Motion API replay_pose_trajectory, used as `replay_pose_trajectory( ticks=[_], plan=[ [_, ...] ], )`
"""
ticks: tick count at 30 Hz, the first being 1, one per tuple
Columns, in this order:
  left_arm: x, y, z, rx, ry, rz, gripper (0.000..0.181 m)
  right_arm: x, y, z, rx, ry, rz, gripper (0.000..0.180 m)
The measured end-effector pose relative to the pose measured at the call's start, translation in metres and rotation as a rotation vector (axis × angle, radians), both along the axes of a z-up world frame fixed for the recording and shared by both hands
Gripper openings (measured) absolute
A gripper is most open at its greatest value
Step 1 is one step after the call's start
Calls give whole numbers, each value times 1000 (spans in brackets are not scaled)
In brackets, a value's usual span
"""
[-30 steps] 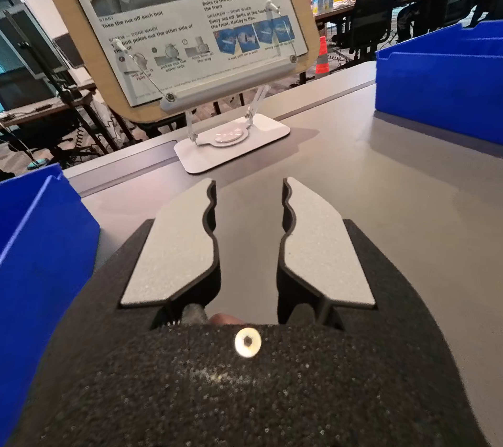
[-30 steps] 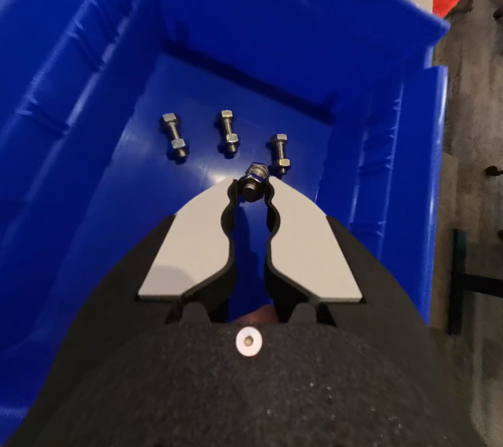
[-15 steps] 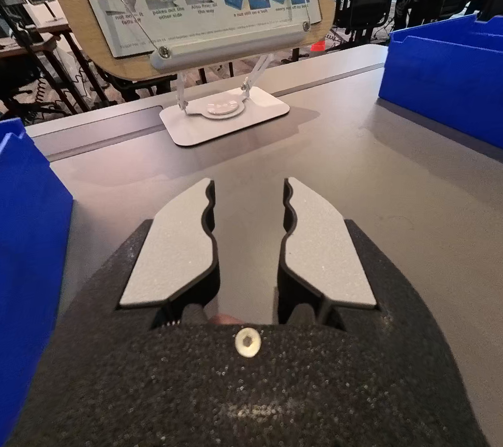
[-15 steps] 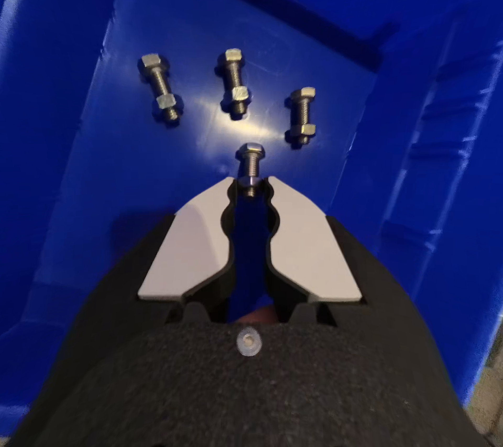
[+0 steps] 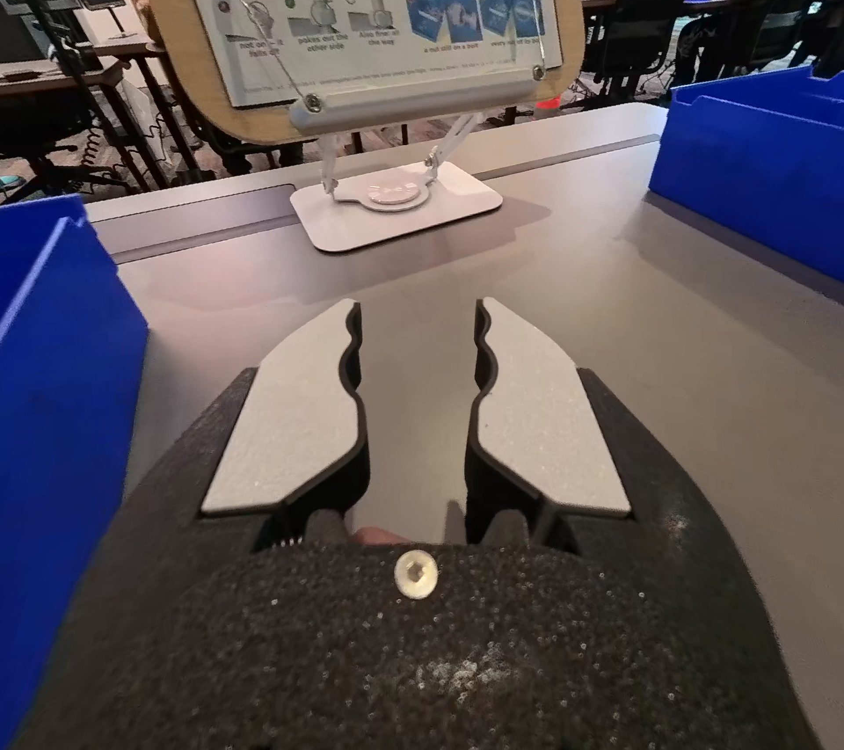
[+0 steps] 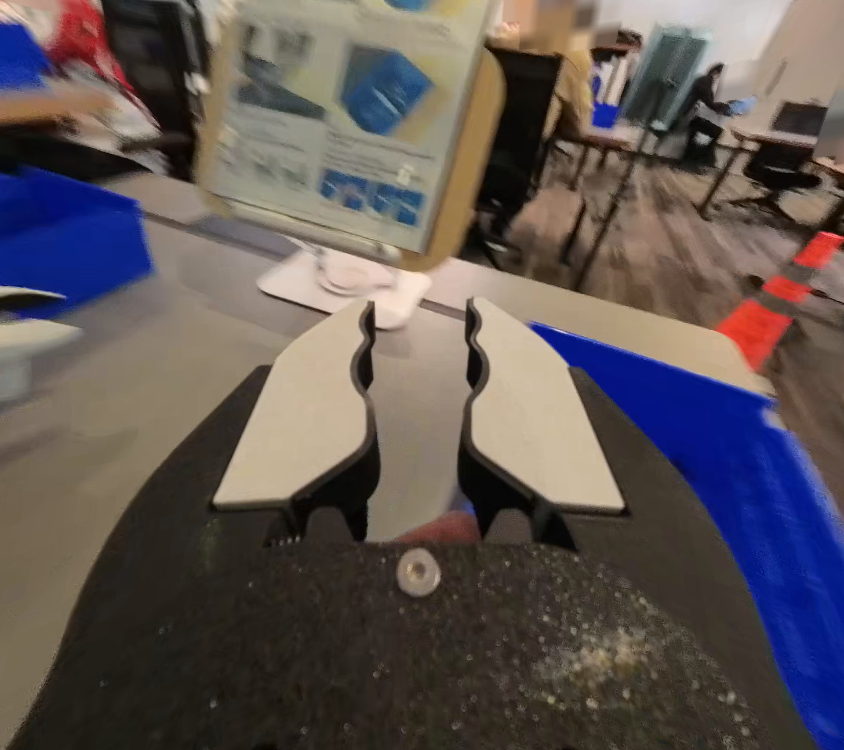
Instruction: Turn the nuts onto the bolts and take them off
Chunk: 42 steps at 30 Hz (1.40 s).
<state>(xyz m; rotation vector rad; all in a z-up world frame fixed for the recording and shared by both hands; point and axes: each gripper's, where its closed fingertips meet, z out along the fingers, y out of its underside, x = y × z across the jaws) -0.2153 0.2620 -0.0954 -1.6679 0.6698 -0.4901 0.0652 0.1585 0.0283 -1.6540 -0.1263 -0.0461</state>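
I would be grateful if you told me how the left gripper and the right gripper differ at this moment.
The left gripper has its fingers spread slightly wider than the right gripper. The left gripper points over open grey table between two blue bins, while the right gripper sits beside one blue bin, aimed at the instruction stand. The left view is sharp, the right view blurred. Both are open and empty.

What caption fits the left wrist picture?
Open left gripper hovers over grey table, between two blue bins, facing instruction stand.

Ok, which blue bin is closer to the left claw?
The blue bin on its left, right alongside the left claw; the other bin sits farther off to the right.
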Motion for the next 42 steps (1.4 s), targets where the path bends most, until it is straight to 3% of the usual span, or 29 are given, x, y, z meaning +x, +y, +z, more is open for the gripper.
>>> replay_pose_trajectory(
  ticks=[3,6,10,14,32,35,37,40,42],
  plan=[
    [-7,3,3,7,-10,29,47,-63,8,-14,71,87,84,45],
    [-9,5,2,-9,-17,32,47,-101,19,-54,61,30,95,48],
    [-10,8,-2,-22,-9,35,48,-118,21,-98,50,-70,69,45],
    [-8,9,-9,-40,8,30,48,-121,21,-124,-45,-37,87,44],
    [9,-4,-17,-25,64,-23,49,-118,22,-123,-37,-101,83,39],
    [12,-4,-19,-22,77,-29,49,-119,15,-110,0,-94,111,39],
    [11,-5,-19,-28,74,-33,49,-99,3,-75,60,-145,59,39],
    [10,-4,-19,-44,60,-39,49,-24,-32,-3,169,-119,-114,39],
    [9,-3,-21,-54,61,-34,49,43,-61,13,141,9,-214,45]
  ],
)
